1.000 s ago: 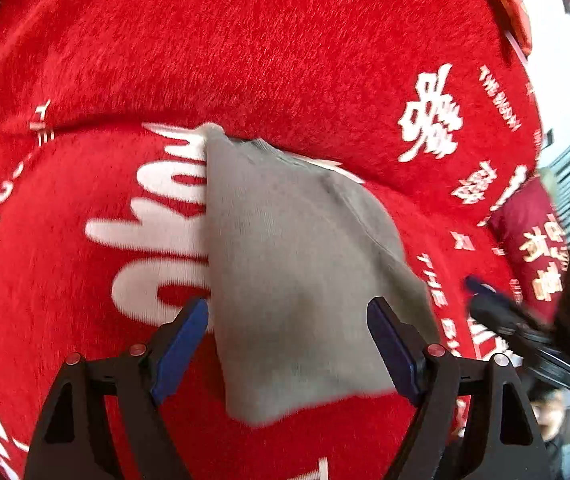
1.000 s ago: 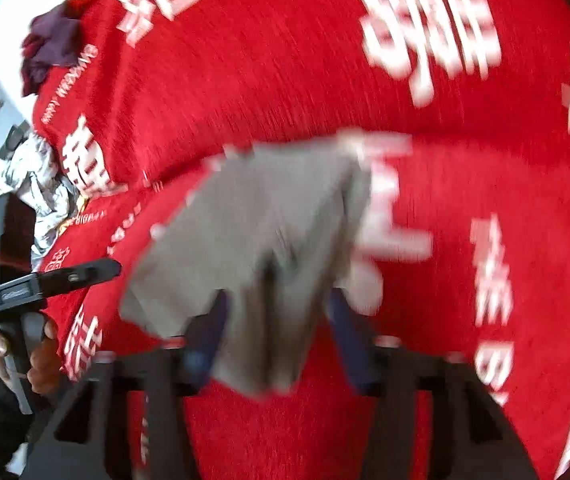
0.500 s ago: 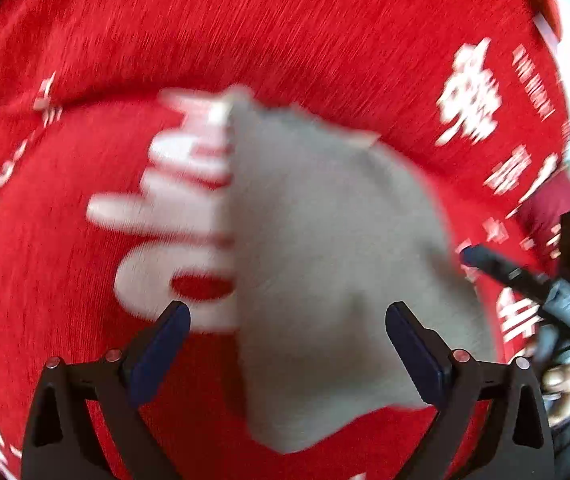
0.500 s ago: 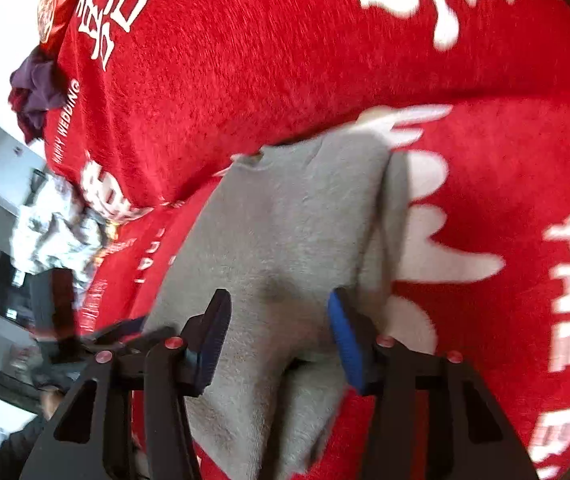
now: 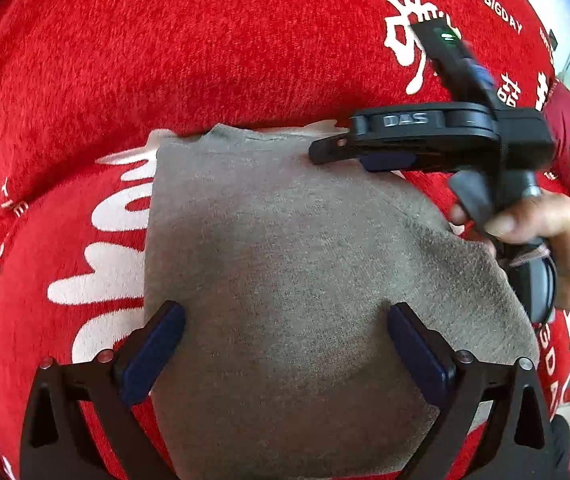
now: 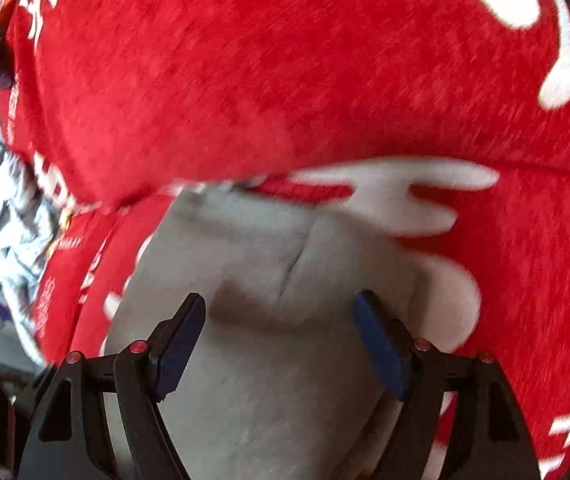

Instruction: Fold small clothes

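Both grippers stand over the gray knit garment, which lies flat on the red printed blanket. The left gripper has just spread its jaws wide and holds nothing; the right gripper has just been reopening, its jaws apart with a raised pucker of fabric between them, unpinched. Closing on that pucker could drag the layers askew or snag the blanket's pile.

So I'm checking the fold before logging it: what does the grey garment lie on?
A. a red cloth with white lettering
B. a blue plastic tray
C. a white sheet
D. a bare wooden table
A: the grey garment lies flat on the red cloth, whose white lettering shows beside the garment's left edge in the left wrist view.
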`<state>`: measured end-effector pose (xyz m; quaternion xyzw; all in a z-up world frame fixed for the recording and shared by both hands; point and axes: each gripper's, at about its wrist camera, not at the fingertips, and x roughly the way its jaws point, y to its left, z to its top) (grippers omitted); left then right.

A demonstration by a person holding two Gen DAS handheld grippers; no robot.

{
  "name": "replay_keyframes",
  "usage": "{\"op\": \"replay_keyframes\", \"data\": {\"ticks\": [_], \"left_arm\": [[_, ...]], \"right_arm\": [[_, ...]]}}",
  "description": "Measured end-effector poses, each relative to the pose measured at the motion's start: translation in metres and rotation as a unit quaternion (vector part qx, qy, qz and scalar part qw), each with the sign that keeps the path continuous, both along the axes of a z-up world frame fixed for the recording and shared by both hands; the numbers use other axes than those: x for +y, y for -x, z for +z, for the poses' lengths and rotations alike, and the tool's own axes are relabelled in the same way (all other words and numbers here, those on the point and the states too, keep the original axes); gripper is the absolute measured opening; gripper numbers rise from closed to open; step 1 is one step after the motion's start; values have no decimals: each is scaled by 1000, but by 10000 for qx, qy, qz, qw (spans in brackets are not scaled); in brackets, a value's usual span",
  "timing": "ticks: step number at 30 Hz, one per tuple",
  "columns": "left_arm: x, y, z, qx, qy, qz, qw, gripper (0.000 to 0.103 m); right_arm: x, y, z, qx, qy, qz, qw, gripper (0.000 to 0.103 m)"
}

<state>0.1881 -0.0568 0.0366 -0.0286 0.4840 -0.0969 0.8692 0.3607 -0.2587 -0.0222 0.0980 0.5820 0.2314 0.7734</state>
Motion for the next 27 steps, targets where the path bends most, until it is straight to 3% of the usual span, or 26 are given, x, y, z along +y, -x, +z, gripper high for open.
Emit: {"op": "replay_keyframes", "data": {"ticks": [7,9,13,19,24,27], "left_arm": [[6,-6,4,199,91,129,9997,101],[4,-5,1,176,-12,120,9998,101],[3,-4,1,244,-115,92,9996,102],[11,5,10,385,-154,156,9990,101],[23,19,21,241,-264,122,9993,101],[36,21,16,329,-422,274,9982,101]], "right_arm": [[35,13,17,-466,1244,614,9892,80],[52,24,26,-652,1627,926,9801,80],[65,49,25,-613,2040,1625,9634,80],[35,73,50,-650,1836,1511,9691,80],[37,119,74,-1244,1725,1946,9575,80],[44,135,63,-1242,1855,2189,9499,80]]}}
